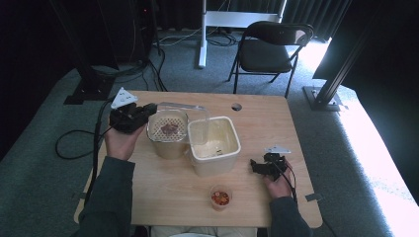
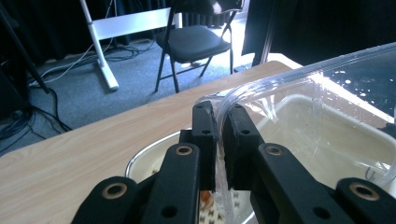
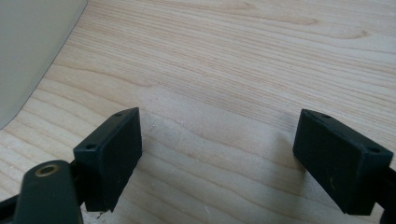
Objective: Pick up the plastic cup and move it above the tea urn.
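The left hand-held gripper (image 1: 148, 111) has its jaws pinched tight on the edge of a clear plastic lid (image 1: 190, 121), which is held tilted above two containers at the middle of the table (image 1: 163, 197). In the left gripper view the lid's (image 2: 299, 79) transparent rim runs between the two black pads (image 2: 205, 135). Under the lid's left part stands a tub with a perforated strainer insert (image 1: 168, 129) with something brown inside; just right of it, touching, is a cream square tub (image 1: 215, 145). The right hand-held gripper (image 1: 253, 165) rests on the table near the right edge, jaws wide apart with bare wood between them. A small cup of red bits (image 1: 220, 197) sits at the near edge.
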Tool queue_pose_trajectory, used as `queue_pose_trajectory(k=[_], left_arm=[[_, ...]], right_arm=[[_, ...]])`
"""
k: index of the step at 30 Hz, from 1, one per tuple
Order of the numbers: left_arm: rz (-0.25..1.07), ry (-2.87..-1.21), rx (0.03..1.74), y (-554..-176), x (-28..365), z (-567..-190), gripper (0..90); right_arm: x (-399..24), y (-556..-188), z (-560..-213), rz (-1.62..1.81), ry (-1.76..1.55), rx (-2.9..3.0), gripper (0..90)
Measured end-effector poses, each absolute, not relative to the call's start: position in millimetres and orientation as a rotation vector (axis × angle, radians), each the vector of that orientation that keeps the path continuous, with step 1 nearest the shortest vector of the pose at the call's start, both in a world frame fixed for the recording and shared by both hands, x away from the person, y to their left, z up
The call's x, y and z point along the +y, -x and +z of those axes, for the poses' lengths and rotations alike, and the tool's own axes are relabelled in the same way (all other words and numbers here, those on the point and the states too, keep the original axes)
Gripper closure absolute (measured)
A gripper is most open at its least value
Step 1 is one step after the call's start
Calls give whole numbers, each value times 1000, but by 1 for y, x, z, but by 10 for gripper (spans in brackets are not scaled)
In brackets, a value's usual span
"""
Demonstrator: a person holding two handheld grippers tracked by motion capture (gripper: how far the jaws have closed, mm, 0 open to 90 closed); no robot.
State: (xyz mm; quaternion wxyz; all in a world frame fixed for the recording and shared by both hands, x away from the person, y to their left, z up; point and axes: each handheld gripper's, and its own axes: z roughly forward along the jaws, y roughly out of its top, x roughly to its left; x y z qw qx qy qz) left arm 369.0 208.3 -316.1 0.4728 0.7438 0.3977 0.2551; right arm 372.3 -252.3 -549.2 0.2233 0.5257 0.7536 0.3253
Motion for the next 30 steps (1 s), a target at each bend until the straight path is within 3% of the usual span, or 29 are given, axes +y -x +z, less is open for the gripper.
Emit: queue_pose_trajectory(k=[6, 10, 13, 30], left_arm=[[577, -1805, 960, -384, 193, -319, 834], [581, -1823, 894, -384, 183, -323, 628], [601, -1830, 863, -381, 181, -324, 557], [605, -1843, 864, -371, 191, -335, 518]], right_arm=[[-252, -372, -549, 898, -1451, 2081, 150], [-252, -372, -549, 899, -1452, 2081, 149], [-252, -372, -549, 899, -1451, 2081, 149], [-252, -372, -549, 899, -1451, 2081, 149]])
